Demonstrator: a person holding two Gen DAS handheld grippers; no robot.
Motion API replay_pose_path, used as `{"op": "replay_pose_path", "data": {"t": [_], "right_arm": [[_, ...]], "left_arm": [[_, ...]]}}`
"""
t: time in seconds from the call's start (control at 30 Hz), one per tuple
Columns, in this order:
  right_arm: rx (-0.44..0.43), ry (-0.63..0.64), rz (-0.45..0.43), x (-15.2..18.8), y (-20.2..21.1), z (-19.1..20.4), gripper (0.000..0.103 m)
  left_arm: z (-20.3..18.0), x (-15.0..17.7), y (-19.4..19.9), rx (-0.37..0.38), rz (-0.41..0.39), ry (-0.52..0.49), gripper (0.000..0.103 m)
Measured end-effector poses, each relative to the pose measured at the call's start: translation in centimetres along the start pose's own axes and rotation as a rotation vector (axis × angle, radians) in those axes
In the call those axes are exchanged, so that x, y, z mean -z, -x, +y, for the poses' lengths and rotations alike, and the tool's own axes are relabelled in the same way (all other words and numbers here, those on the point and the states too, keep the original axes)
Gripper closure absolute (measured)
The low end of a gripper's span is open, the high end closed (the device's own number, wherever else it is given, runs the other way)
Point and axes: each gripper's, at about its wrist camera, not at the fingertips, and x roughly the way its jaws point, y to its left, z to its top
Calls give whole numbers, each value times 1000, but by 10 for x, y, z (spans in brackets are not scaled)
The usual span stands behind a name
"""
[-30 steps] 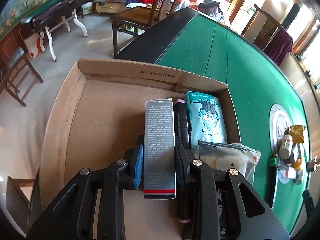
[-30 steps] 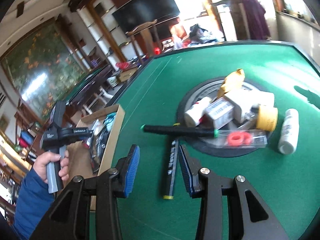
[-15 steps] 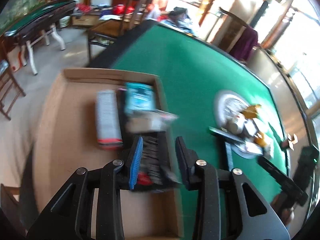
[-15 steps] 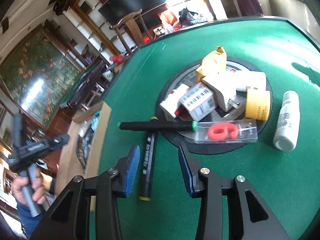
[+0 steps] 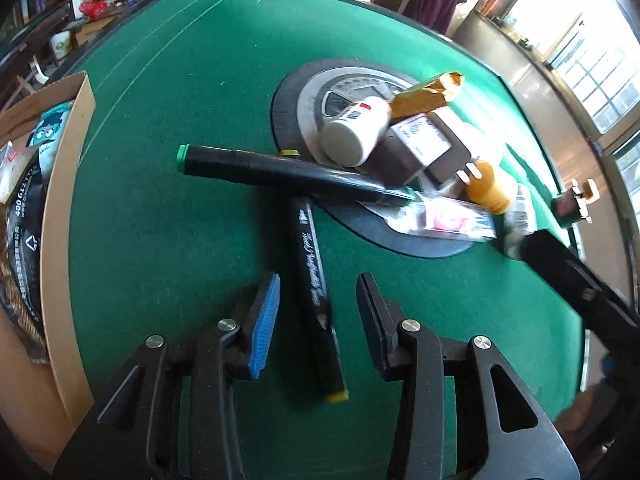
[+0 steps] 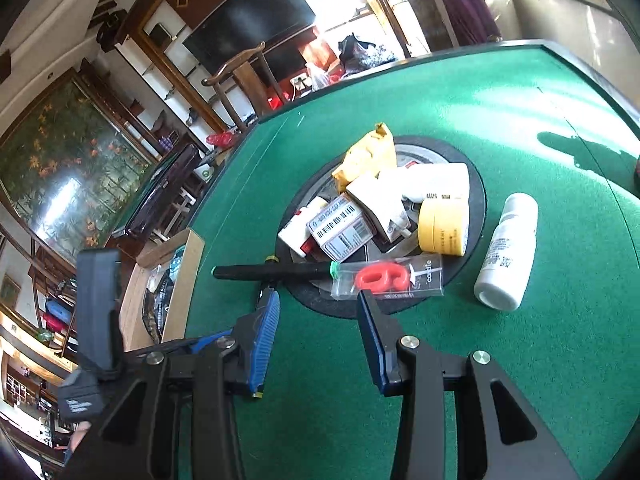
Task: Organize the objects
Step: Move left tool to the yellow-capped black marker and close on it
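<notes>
My left gripper (image 5: 316, 284) is open, its jaws either side of a black marker with yellow ends (image 5: 316, 292) lying on the green table. A second black marker with green ends (image 5: 292, 172) lies across it. Beyond them a pile sits on the round centre plate (image 5: 304, 100): a white bottle (image 5: 354, 132), a gold packet (image 5: 428, 92), a yellow jar (image 5: 490, 188) and a clear packet with a red item (image 6: 388, 278). My right gripper (image 6: 318, 300) is open and empty, just short of that packet. The cardboard box (image 5: 60, 184) holding packed items is at the left.
A white bottle (image 6: 506, 252) lies on the felt right of the centre plate. The left gripper's body (image 6: 96, 312) shows at the left of the right wrist view. Chairs and a side table stand beyond the table's far edge.
My left gripper let go of the grey box in the cardboard box and swung right, over to the yellow-ended marker. My right gripper moved forward toward the pile.
</notes>
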Motion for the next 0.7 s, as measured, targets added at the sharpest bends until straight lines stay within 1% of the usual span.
{"op": "replay_pose_path", "data": {"t": [0.03,0.07,0.13,0.27,0.37,0.47,0.53,0.6,0.63,0.67,0.7], "right_arm": [[0,10,-5,-1,0,1,63],[-4,21,-6,-1,0,3,63],[-22,48,14,0,-5,7,63],[-30,112,70,-2,-27,21,63],[-22,175,104,-11,-53,39,63],[4,270,141,-19,-83,58,63],[42,335,171,-18,-104,68,63],[79,374,150,-16,-115,71,62],[71,380,161,-14,-121,70,62],[49,368,190,-12,-124,68,59],[34,357,222,-9,-128,66,59]], "left_arm": [[3,1,0,-23,-10,-6,86],[6,3,0,-19,-16,0,89],[17,8,4,-4,-35,15,89],[39,28,14,-40,-94,66,89],[48,35,18,-63,-135,95,89],[49,38,18,-75,-167,91,89],[48,38,15,-76,-178,82,89],[49,40,16,-64,-184,82,89],[50,39,15,-60,-186,81,89],[52,39,15,-58,-191,86,88],[53,39,15,-55,-194,87,88]]}}
